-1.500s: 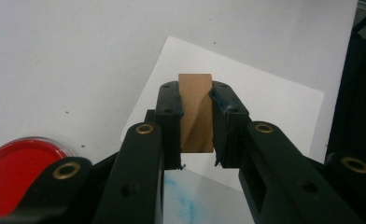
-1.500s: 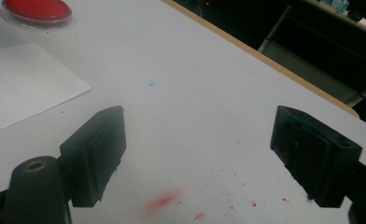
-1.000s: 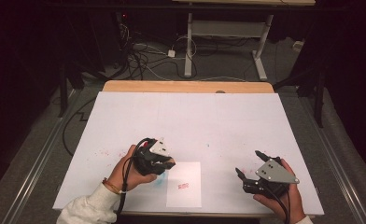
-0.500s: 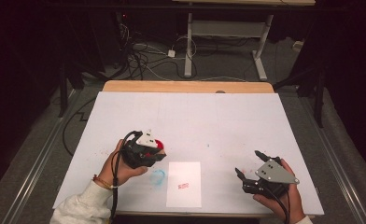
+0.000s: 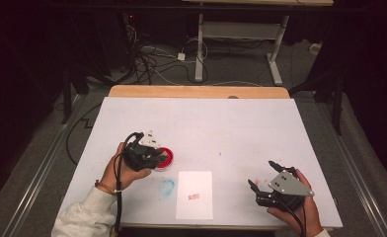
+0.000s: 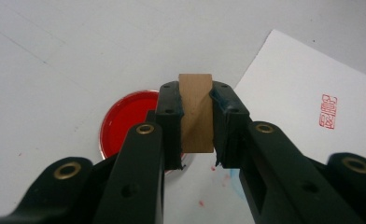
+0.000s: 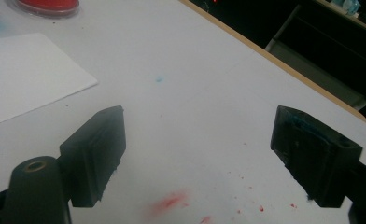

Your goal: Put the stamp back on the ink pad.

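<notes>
Carrying wooden stamp (image 6: pixel 196 112), left tongs (image 5: pixel 154 157) reached ink pad (image 5: pixel 165 158).

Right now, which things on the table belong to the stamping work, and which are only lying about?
In use: wooden stamp clamped in left gripper, red ink pad, stamped paper.
Idle: right gripper, open; blue smudge; floor cables.

Dark room, cables (image 5: pixel 157 61) tangled on grey floor (image 5: pixel 241 69).

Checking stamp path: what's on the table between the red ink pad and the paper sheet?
High view: a blue smudge on bare table lies between red ink pad and paper sheet.
</notes>
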Motion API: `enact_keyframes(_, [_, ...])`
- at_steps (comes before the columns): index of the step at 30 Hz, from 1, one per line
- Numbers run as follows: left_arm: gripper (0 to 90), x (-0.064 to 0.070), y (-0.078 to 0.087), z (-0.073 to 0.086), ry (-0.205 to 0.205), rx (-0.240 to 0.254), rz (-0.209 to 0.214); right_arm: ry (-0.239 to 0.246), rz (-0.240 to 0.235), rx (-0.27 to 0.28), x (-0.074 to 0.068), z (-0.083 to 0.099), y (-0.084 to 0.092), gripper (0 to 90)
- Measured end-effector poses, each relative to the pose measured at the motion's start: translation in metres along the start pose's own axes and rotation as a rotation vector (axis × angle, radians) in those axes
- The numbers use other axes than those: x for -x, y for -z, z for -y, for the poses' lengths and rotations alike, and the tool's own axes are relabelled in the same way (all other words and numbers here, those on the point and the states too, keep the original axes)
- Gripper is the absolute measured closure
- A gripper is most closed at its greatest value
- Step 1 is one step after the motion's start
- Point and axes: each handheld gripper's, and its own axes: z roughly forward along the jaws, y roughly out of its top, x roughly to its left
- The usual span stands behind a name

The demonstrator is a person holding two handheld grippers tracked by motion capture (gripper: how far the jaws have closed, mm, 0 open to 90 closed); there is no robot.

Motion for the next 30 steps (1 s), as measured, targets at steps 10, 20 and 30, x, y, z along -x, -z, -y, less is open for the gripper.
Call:
enact_keyframes(10, [73.5, -0.015, -0.017, 0.005, 0.046, -0.039, -0.002, -0.002, 0.001, -0.004, -0.001, 0.001, 0.002, 17.8])
enact_keyframes(20, [73.4, -0.025, -0.033, 0.008, 0.081, -0.084, 0.028, 0.000, -0.001, -0.009, -0.002, 0.003, 0.004, 17.7])
enact_keyframes(30, [73.1, -0.029, -0.040, 0.010, 0.105, -0.109, 0.039, 0.009, -0.011, -0.015, -0.003, 0.004, 0.004, 17.6])
